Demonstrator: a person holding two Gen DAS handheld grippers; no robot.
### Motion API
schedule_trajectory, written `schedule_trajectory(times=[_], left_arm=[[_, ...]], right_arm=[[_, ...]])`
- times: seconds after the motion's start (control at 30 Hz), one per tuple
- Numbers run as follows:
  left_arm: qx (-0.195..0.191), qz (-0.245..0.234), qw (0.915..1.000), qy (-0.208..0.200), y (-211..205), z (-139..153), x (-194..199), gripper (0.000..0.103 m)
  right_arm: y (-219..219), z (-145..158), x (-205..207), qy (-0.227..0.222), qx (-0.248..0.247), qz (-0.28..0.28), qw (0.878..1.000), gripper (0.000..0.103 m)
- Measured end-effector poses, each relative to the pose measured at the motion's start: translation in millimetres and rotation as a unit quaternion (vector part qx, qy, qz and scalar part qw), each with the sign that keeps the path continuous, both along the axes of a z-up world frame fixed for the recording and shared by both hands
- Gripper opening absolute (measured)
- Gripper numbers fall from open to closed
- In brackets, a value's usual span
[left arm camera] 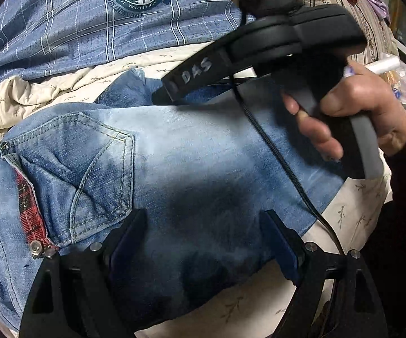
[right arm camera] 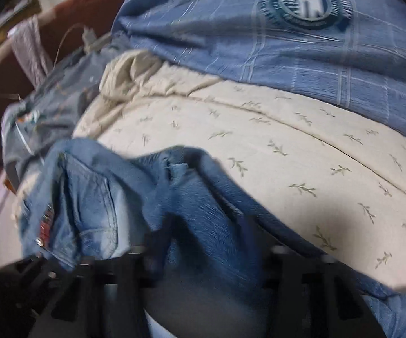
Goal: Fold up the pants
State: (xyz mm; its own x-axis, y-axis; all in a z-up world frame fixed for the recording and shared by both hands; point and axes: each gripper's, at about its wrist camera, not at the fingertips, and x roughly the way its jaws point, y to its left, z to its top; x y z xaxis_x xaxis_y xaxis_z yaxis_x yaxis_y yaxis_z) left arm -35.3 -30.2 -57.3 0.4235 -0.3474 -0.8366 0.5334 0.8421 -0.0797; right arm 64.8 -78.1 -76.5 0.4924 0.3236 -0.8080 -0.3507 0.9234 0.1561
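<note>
Denim fills both views: the jeans (left arm camera: 174, 169) lie on a cream leaf-print sheet (right arm camera: 287, 140) on a bed, with a blue plaid quilt (left arm camera: 76, 28) heaped at the far side. They look partly folded already. In the left view the seat faces up, with a back pocket (left arm camera: 90, 157) and a red plaid patch (left arm camera: 31, 208) at the left, and the leg running off to the right.

The left claw (left arm camera: 203, 242) hangs over the seat with its jaws wide apart and the cloth passing under and between them; the pads do not press on it, so it holds nothing.

The right claw (right arm camera: 203, 242) is at the far right end of the leg, and the person's hand (left arm camera: 352, 112) on its handle shows in the left view. Its own view is blurred. A bunched fold of denim (right arm camera: 197, 197) stands between its jaws, which are partly closed. The pads seem to bear on the cloth from both sides, though the blur makes this less than sure.

My reading is that the step in hand is taking hold of the leg end, ready to bring it over toward the waist. The next move calls for a firm pinch through every layer of the fold, then a lift and carry leftward across the seat. Meanwhile the left claw should press down or get clear, so the jeans do not drag along the sheet.
</note>
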Motion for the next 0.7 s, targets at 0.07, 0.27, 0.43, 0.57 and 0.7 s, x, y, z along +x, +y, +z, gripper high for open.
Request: schedule_trajectory(times=[0.07,0.27,0.43,0.57,0.7], left_arm=[[-0.004,-0.001,1.0000,0.003,2,0,0,0.085],[0.003,0.002,1.0000,-0.001,0,0,-2,0.085],[-0.005,0.000,1.0000,0.003,5,1,-3,0.085],[-0.007,-0.001,1.0000,0.005,7,0,-2,0.085],[-0.004,0.000,1.0000,0.004,6,0,-2,0.085]], right_arm=[[-1,0,0,-0.001,-0.001,-0.006,1.000,0.025],[-3,2,7,-0.021,-0.016,-0.061,0.998,0.007],[-19,9,12,0.009,0.063,-0.056,0.996,0.007],[-45,28,5,-0.001,0.146,-0.064,0.987,0.010],[-58,73,-29,-0.116,0.178,-0.061,0.975,0.010]])
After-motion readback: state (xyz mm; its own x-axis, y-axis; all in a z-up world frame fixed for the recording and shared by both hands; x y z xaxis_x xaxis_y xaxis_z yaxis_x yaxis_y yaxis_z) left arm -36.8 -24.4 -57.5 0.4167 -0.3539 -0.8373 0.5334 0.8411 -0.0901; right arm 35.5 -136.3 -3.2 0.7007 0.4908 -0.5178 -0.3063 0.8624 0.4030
